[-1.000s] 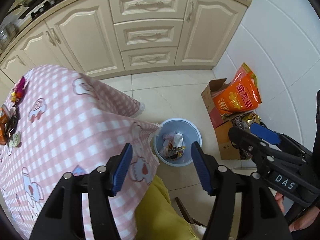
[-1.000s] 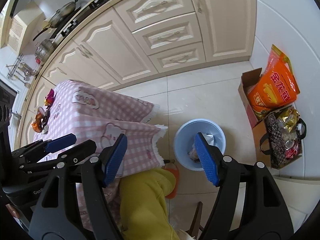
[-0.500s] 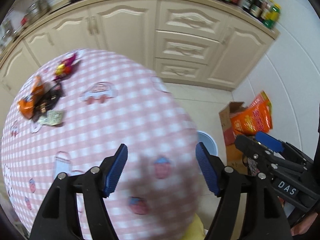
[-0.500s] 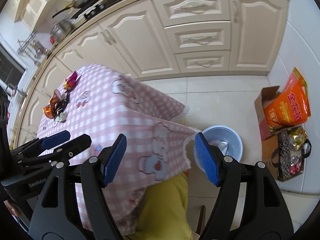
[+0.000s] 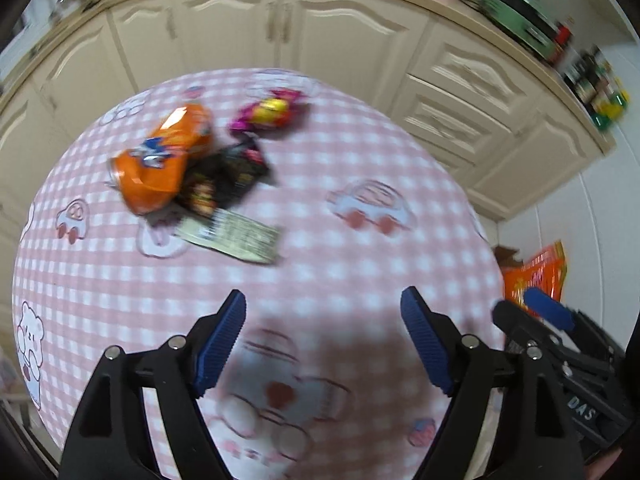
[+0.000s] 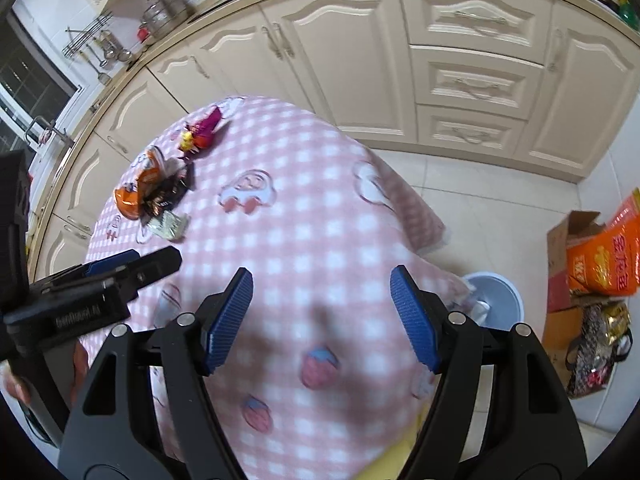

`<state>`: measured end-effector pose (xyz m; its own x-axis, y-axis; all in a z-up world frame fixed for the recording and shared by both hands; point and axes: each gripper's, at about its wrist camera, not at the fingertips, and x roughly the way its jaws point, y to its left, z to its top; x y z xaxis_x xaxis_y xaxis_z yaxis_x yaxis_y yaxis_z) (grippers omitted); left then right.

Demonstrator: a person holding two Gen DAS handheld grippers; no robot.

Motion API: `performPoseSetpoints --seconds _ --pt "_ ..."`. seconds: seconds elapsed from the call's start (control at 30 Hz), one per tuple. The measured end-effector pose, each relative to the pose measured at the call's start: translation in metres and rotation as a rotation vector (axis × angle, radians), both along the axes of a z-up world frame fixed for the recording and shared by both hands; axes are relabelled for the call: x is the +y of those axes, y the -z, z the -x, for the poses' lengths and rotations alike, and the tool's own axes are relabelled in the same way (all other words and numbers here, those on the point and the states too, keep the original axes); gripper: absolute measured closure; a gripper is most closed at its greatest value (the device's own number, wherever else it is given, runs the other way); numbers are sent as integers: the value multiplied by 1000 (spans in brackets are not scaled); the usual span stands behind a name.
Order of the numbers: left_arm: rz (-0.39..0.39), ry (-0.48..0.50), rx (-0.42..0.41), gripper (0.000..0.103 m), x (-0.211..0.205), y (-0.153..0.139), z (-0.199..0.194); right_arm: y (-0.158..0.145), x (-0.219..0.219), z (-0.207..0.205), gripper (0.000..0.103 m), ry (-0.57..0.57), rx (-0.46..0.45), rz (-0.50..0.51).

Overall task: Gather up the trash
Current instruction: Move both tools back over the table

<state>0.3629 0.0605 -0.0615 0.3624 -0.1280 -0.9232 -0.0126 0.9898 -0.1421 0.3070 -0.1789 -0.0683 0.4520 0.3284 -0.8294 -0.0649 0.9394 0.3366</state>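
A pile of trash lies on the pink checked tablecloth: an orange wrapper, a black wrapper, a purple and yellow wrapper and a pale green packet. The pile also shows in the right wrist view. My left gripper is open and empty, above the table, short of the pile. My right gripper is open and empty over the table's near part. A blue trash bin stands on the floor to the right of the table, with trash in it.
Cream kitchen cabinets run behind the table. A cardboard box with an orange bag and a dark bag stand by the right wall. The floor is white tile.
Both grippers have swung from the bin on the floor up and left over the table. The trash pile has come into the middle of the left wrist view. Both stay open.
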Motion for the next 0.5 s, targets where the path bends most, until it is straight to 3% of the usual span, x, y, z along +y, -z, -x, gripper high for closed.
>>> performPoseSetpoints --seconds 0.17,0.4,0.5 --pt "-14 -65 37 23 31 9 -25 -2 23 -22 32 -35 -10 -6" --pt "-35 -89 94 23 43 39 -51 6 43 -47 31 -61 6 -2" --pt "-38 -104 52 25 48 46 -56 13 49 -54 32 -70 21 -3"
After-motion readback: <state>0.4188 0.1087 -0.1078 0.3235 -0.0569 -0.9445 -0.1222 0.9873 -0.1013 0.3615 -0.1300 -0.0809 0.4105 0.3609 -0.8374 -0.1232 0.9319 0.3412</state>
